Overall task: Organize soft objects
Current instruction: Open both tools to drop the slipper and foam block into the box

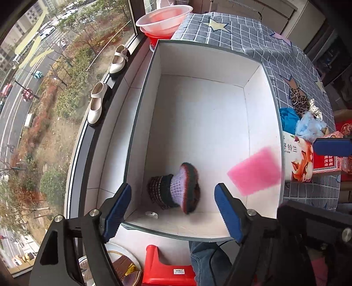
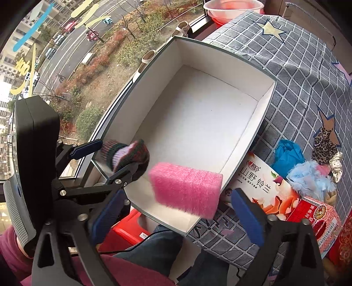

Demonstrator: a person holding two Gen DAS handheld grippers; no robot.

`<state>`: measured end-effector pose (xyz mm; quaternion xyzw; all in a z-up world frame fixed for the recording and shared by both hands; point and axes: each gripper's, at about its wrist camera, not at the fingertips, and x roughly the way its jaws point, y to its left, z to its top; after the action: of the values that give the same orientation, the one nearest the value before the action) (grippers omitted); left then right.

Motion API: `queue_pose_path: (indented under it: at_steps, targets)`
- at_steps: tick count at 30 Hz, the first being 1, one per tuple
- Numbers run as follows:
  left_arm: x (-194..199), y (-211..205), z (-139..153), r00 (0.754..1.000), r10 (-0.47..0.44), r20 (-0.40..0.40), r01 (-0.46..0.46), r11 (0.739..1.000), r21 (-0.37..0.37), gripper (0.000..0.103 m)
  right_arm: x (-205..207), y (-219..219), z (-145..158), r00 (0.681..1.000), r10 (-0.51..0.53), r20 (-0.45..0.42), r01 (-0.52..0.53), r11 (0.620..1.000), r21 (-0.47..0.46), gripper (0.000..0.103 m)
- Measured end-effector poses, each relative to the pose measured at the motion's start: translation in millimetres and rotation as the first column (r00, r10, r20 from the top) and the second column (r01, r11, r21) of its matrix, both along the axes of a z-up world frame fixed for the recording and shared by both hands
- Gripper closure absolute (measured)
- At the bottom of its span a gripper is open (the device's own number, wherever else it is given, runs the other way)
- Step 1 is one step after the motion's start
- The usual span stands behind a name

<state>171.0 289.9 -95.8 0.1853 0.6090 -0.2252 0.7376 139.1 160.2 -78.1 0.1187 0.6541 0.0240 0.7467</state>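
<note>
A white open box [image 1: 140, 105] stands on the checked tablecloth. A knitted purple, red and dark sock [image 1: 176, 187] is inside it at the near left corner. My left gripper [image 1: 173, 188] is open above it, and its blue pads do not touch the wool. In the right wrist view the sock [image 2: 129, 156] shows blurred between the left gripper's fingers [image 2: 88, 148]. A pink sponge [image 2: 187, 187] is blurred over the box's near right rim [image 2: 242, 140]. My right gripper [image 2: 178, 211] is wide open around it, with clear gaps to both pads. The sponge [image 1: 255, 173] also shows in the left wrist view.
Right of the box lie a printed tissue pack [image 2: 264, 187], a red carton [image 2: 316, 217], blue fluffy items [image 2: 308, 176] and a leopard scrunchie [image 2: 325, 143]. White shoes [image 1: 96, 103] and a pink basin [image 1: 165, 19] sit on the window sill. A red stool [image 1: 167, 270] and a person's jeans are below.
</note>
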Motion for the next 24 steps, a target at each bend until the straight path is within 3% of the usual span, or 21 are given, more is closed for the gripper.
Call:
queue_pose_path:
  at_steps: [5, 9, 15, 20, 24]
  targets:
    - [3, -5, -2, 1.0, -0.006, -0.023, 0.006, 1.0, 0.026, 0.017, -1, -4, 6, 1.0, -0.023, 0.021, 0.022, 1.0, 0.005, 0.001]
    - [9, -7, 9, 0.999, -0.005, -0.04, 0.003, 0.999, -0.042, 0.017, -5, -8, 12, 0.998, -0.044, 0.034, 0.044, 0.999, 0.003, 0.001]
    - [15, -37, 44, 0.993, -0.103, -0.052, 0.093, 0.98, -0.174, 0.016, -16, -32, 45, 0.984, -0.15, 0.097, 0.15, 0.989, 0.014, 0.001]
    - [7, -79, 63, 0.978, -0.206, -0.039, 0.195, 0.96, -0.201, 0.016, -38, -78, 87, 0.942, -0.287, 0.173, 0.287, 0.958, 0.028, 0.001]
    - [-9, -116, 63, 0.953, -0.302, -0.028, 0.292, 0.939, -0.179, 0.016, -70, -135, 113, 0.884, -0.412, 0.221, 0.421, 0.907, 0.01, 0.001]
